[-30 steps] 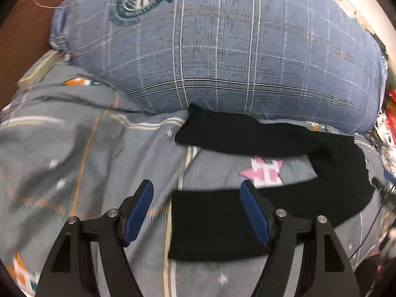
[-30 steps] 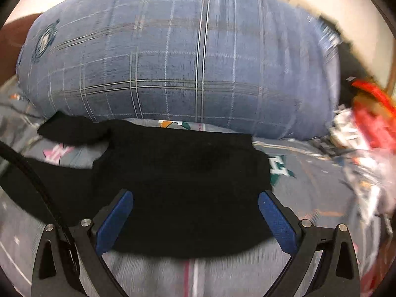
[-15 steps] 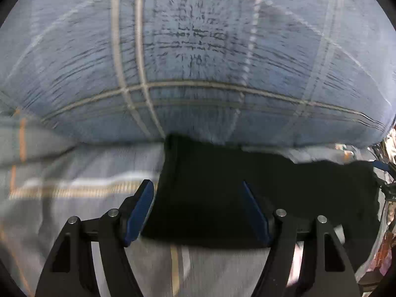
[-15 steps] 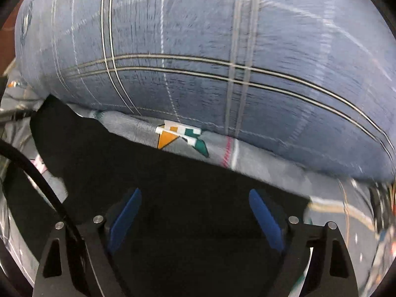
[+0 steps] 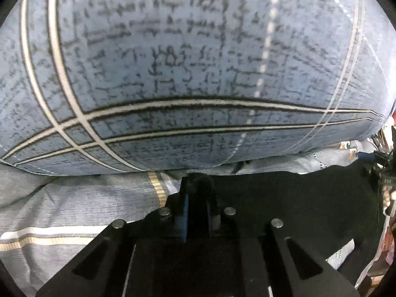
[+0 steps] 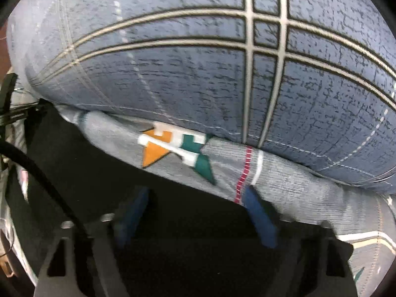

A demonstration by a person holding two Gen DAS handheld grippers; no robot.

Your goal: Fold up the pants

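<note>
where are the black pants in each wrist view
Left wrist view: the black pants fill the lower right, with the left gripper shut on their near edge.
Right wrist view: they spread across the lower left and centre, between the open fingers of the right gripper.
Shared landmark: the blue checked pillow behind them.

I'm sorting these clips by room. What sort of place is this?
Probably a bedroom: black pants lie on a patterned grey bedsheet, beside a big blue plaid pillow.
</note>
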